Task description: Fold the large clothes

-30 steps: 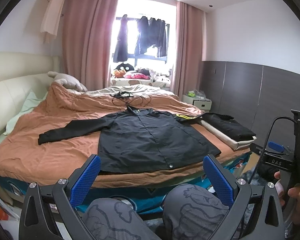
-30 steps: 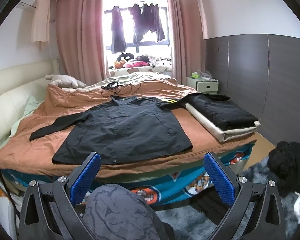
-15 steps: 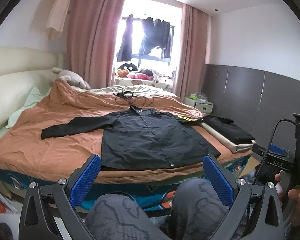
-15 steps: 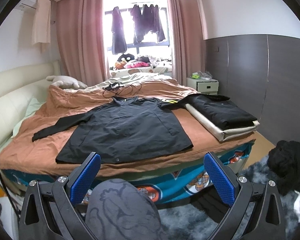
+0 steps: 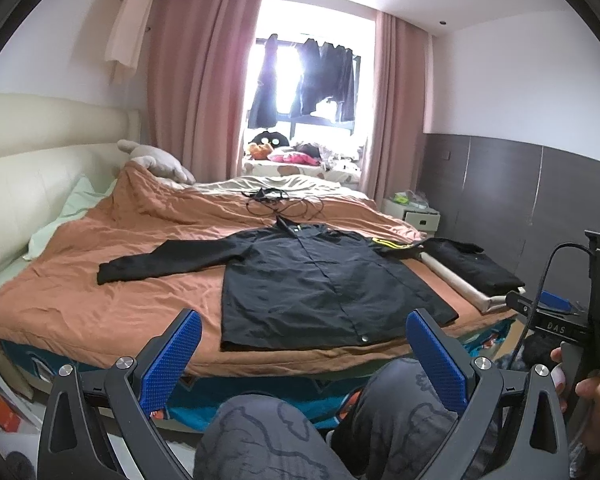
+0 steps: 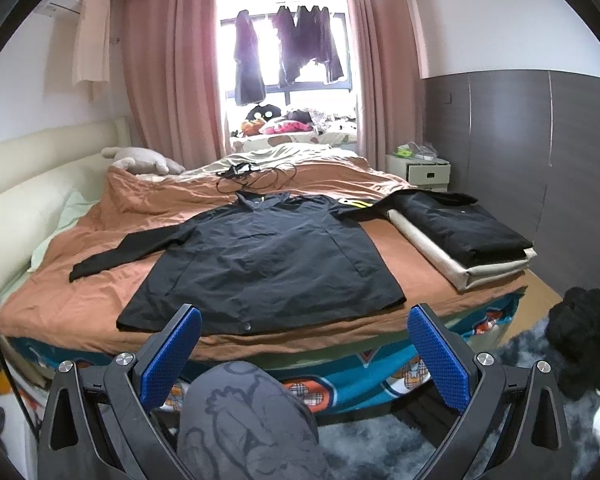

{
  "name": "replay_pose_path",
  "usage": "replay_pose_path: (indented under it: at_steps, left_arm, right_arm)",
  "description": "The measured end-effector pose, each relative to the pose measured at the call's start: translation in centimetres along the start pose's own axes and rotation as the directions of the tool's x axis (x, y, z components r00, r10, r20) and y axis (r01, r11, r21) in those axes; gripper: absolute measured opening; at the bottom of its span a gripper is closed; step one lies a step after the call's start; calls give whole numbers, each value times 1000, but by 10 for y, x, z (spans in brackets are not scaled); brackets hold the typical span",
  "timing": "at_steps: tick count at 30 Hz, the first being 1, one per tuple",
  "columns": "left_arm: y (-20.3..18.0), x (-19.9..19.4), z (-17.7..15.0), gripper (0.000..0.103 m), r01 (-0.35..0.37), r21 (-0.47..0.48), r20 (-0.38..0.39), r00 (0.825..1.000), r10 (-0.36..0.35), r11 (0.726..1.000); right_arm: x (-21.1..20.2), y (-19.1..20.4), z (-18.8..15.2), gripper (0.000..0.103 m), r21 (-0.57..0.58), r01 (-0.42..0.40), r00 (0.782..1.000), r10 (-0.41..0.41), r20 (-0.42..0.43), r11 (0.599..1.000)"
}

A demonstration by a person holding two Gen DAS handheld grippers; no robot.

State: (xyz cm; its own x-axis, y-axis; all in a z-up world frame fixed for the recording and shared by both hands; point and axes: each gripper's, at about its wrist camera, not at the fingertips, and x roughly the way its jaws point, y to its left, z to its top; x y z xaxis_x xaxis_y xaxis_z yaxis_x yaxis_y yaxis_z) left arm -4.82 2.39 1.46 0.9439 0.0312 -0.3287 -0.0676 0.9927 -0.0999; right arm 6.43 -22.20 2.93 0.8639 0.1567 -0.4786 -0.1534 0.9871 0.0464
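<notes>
Beyond folded pile (image 6: 466,226), jacket (image 6: 260,264) sleeve hidden

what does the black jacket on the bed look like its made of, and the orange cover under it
The black jacket looks like a thin woven synthetic, perhaps nylon or polyester: a smooth surface with a faint sheen, fine sharp creases, and metal-looking snaps along the front. The orange cover looks like a soft matte fabric, maybe cotton or brushed microfiber: no shine, with broad, loose rumples. The weave is too small to confirm either.
</notes>
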Motion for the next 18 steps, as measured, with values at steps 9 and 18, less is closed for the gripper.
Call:
replay_pose_path:
  at_steps: [9,18]
  left_arm:
    - [14,36,12,102,-14,39,-42,999,15,999]
    - [33,77,20,102,-47,1,-78,996,47,999]
  right_arm:
    - [43,17,13,103,3,-31,1000,31,-3,1000]
    - [86,39,27,103,-28,-27,1000,27,6,999]
